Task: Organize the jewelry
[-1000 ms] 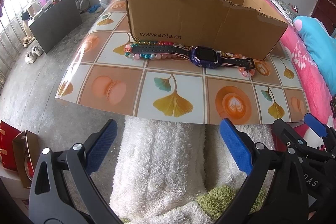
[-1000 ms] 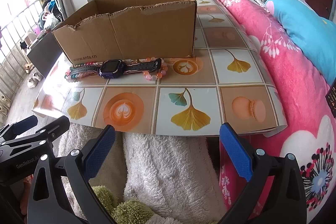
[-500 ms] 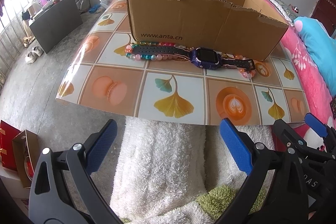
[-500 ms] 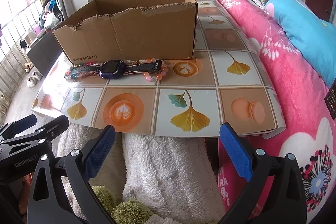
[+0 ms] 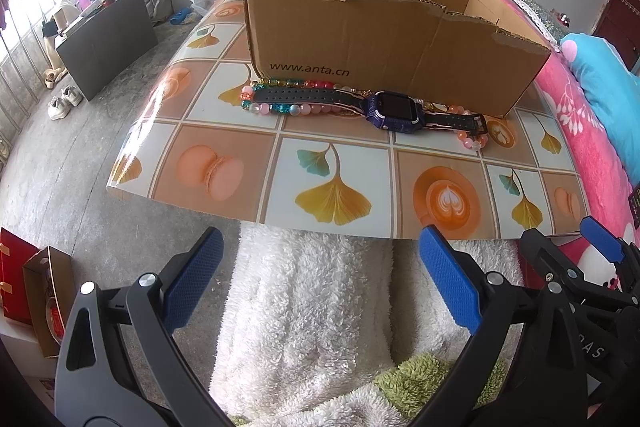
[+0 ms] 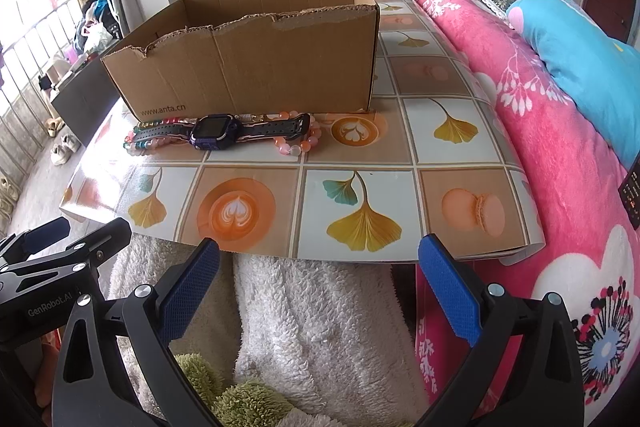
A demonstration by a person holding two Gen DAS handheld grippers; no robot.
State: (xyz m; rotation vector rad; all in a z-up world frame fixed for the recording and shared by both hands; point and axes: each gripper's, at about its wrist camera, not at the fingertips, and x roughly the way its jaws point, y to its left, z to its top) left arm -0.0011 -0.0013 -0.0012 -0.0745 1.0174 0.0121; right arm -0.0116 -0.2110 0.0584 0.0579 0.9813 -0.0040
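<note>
A purple smartwatch (image 5: 394, 111) (image 6: 215, 132) with a black strap lies flat on the patterned table mat, close against the front wall of an open cardboard box (image 5: 380, 39) (image 6: 256, 67). A multicoloured bead bracelet (image 5: 276, 109) (image 6: 144, 143) rings the strap's left end. A pink-orange bead bracelet (image 5: 472, 141) (image 6: 298, 145) rings its right end. My left gripper (image 5: 320, 283) hangs open below the mat's near edge, well short of the jewelry. My right gripper (image 6: 318, 283) is likewise open and empty, beside the left one.
The mat (image 5: 224, 131) (image 6: 452, 163) overhangs a white fluffy cover (image 5: 312, 307) (image 6: 320, 315). A pink floral blanket (image 6: 560, 155) and blue pillow (image 6: 580, 59) lie at the right. At the left, floor with shoes (image 5: 64, 101), a dark board (image 5: 104, 39) and a small red box (image 5: 16, 279).
Both views have crept slightly toward the table; the box and jewelry sit a little nearer. Nothing on the mat has moved and both grippers stay open.
</note>
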